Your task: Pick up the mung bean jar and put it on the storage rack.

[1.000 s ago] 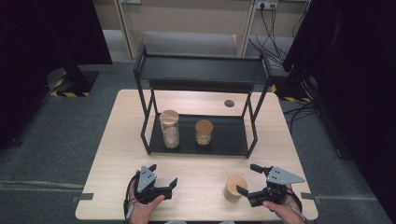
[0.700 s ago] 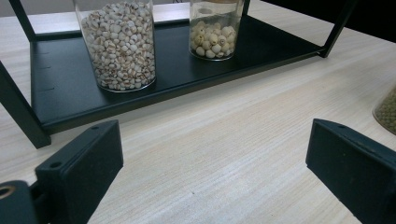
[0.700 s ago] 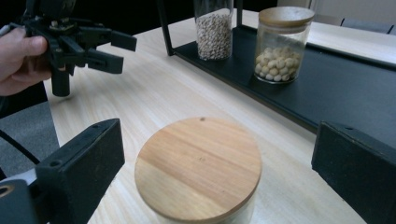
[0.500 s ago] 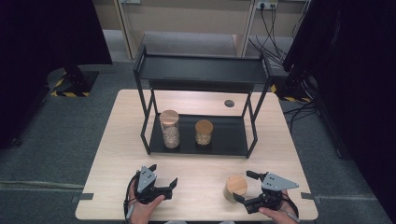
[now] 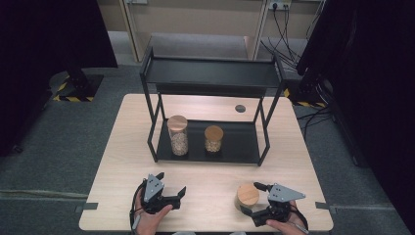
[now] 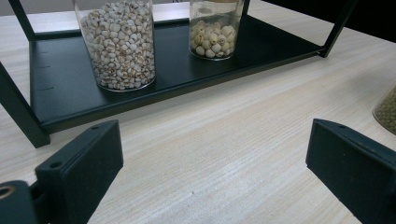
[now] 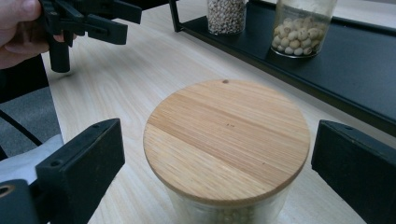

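Note:
A glass jar with a round wooden lid point(image 5: 247, 195) stands on the table near the front right. My right gripper point(image 5: 251, 199) is open, with one jaw on each side of the jar and neither touching it. In the right gripper view the lid point(image 7: 226, 135) sits between the two wide-apart jaws. My left gripper point(image 5: 171, 186) rests open near the front left with nothing between its jaws. On the lower shelf of the black rack point(image 5: 244, 142) stand a tall jar of pale grains point(image 5: 178, 136) and a short jar of larger pale seeds point(image 5: 213, 138).
The rack's top shelf point(image 5: 210, 73) is bare. A round hole point(image 5: 240, 108) is in the table behind the rack. In the left gripper view, the green-filled jar point(image 6: 386, 109) shows at the right edge. A hand point(image 7: 18, 28) holds the left gripper point(image 7: 88, 21).
My right gripper has moved left and slightly toward the table's front edge, so its open jaws now flank the lidded jar. The left gripper has stayed put.

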`<state>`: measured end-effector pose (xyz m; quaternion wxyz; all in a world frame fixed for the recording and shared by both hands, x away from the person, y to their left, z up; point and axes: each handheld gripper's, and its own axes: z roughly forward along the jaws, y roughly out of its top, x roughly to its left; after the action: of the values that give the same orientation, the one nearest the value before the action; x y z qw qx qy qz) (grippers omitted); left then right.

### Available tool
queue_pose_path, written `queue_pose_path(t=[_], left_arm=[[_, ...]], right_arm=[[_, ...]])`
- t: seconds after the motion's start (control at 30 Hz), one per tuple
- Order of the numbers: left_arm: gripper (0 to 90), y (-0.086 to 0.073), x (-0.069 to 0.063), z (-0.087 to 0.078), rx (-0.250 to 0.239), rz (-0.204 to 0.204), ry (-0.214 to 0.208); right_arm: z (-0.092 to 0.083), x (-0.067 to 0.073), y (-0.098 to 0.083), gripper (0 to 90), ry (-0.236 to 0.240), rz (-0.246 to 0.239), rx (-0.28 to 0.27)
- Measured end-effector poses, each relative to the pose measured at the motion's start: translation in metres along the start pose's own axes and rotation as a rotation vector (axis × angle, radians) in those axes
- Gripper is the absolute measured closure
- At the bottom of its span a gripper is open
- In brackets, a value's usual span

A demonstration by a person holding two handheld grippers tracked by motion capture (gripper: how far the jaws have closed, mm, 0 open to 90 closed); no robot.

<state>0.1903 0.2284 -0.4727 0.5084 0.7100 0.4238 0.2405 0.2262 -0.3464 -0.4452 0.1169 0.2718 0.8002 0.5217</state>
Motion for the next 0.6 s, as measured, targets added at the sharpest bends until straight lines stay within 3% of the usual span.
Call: queue_pose_path(t=[0.3,0.6], left_arm=[[3.4,0.0001,-0.0001,-0.0002,0.000,0.001,0.000],[3.4,0.0000,0.0001,0.0000,0.000,0.001,-0.001]], right_arm=[[0.0048,0.0006,-0.0020,8.1,-0.009,-0.004,0.017],[0.0097,0.0030,-0.0019,20.4,-0.022,-0.037,0.039]])
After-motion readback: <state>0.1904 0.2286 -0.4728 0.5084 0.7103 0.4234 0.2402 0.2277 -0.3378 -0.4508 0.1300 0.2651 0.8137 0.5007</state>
